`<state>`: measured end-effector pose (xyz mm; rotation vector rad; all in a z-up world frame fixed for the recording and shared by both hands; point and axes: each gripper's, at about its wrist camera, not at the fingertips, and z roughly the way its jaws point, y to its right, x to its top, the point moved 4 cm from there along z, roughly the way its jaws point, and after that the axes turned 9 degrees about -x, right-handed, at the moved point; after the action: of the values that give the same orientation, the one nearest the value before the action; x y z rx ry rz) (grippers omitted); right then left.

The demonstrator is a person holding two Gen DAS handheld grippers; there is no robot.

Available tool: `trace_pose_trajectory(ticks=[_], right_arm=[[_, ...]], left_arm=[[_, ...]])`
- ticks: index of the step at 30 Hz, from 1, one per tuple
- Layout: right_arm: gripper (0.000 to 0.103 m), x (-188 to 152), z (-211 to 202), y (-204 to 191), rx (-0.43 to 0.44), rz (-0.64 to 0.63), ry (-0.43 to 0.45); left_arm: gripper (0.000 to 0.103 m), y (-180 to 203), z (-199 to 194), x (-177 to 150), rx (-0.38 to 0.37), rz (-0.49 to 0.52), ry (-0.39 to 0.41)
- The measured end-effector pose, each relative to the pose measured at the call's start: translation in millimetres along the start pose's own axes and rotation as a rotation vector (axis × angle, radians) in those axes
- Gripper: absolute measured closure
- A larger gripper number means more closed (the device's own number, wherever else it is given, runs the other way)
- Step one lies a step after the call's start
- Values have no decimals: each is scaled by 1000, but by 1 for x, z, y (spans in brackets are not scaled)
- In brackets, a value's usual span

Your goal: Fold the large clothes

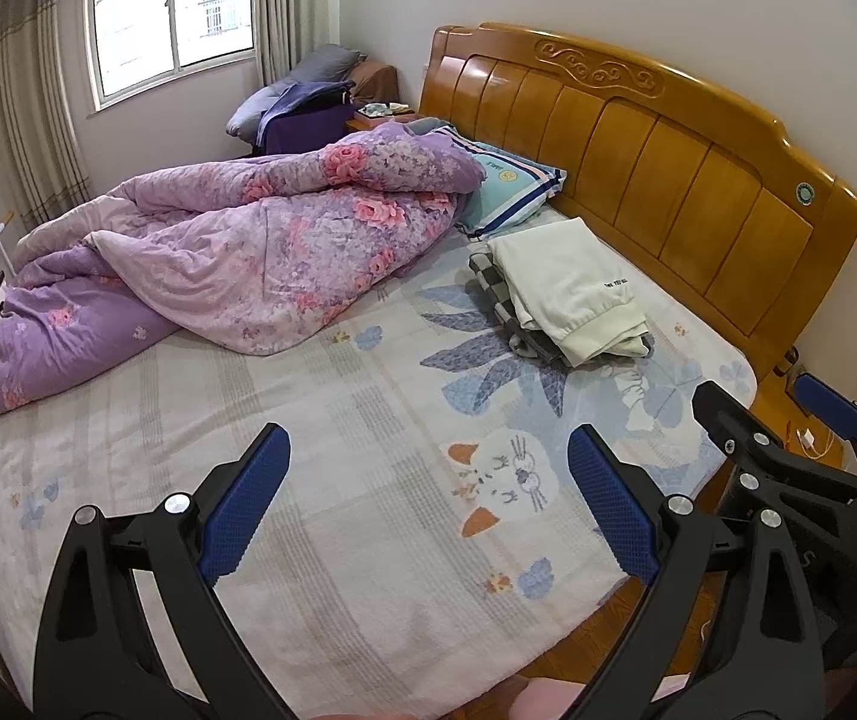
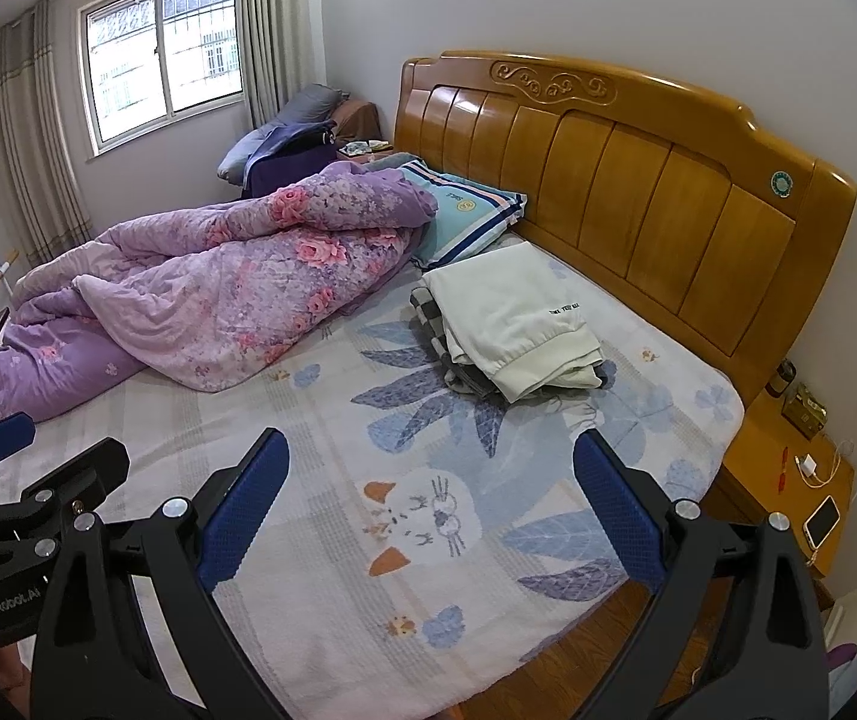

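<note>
Left gripper (image 1: 428,498) and right gripper (image 2: 431,504) hang empty, jaws spread, above the bed (image 1: 338,480); folded white garment (image 1: 572,288) lies near the headboard (image 1: 668,180).

Ahead of the blue-padded black left gripper (image 1: 428,504): cream garment (image 1: 572,294) atop a grey-checked one (image 1: 488,276), purple pink-floral quilt (image 1: 236,258) beyond-left, pale leaf-and-cat-print sheet (image 1: 332,480) beneath, honey-brown headboard (image 1: 638,162) beyond-right.

- Left hand-held gripper (image 1: 428,501): jaws spread wide, nothing between them, held in the air.
- Right hand-held gripper (image 2: 431,510): likewise wide apart, empty, just beside the left.
</note>
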<state>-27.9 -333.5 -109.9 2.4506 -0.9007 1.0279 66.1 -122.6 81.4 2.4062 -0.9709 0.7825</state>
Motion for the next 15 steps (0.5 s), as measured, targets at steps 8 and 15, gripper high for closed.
trace_pose_trajectory(ticks=[8, 15], right_arm=[[11, 0, 1, -1, -2, 18, -7], [11, -1, 0, -1, -5, 22, -10]], left_arm=[[9, 3, 3, 5, -10, 22, 3], [9, 3, 3, 5, -14, 19, -1]])
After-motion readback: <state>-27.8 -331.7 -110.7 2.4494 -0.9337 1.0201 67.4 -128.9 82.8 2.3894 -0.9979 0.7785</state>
